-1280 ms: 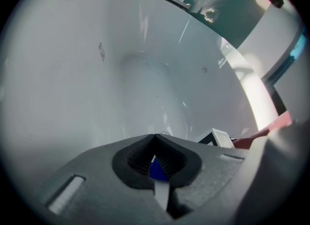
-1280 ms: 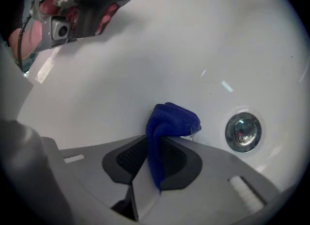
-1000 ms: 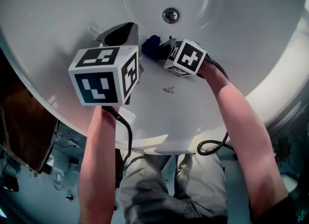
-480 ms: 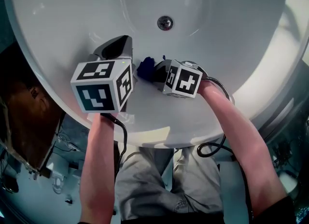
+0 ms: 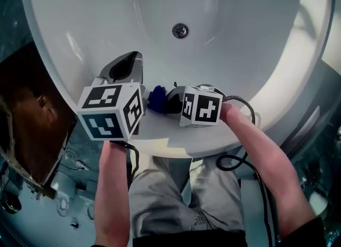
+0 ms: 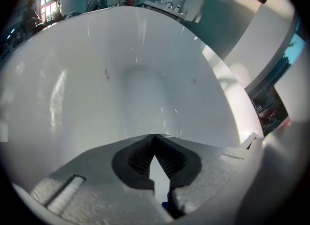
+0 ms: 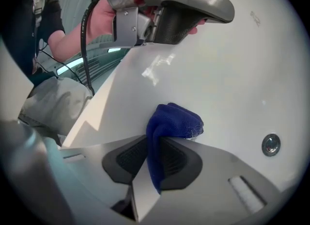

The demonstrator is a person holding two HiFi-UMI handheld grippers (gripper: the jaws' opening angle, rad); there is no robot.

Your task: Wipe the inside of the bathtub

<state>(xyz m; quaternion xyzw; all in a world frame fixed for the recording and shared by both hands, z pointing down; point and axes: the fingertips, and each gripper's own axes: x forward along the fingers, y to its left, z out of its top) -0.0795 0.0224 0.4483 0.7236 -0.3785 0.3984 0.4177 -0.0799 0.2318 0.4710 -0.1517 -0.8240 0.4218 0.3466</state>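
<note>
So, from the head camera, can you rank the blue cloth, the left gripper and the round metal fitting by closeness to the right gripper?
1. The blue cloth: clamped in the jaws of the right gripper.
2. The left gripper: close by on its left, over the near rim of the bathtub.
3. The round metal fitting: farthest, ahead and down inside the bathtub.

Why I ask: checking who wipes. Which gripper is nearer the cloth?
Right. The right gripper has its fingers shut on the cloth at the tub's near wall; the left gripper, shut and empty, hangs apart to the cloth's left.
</note>
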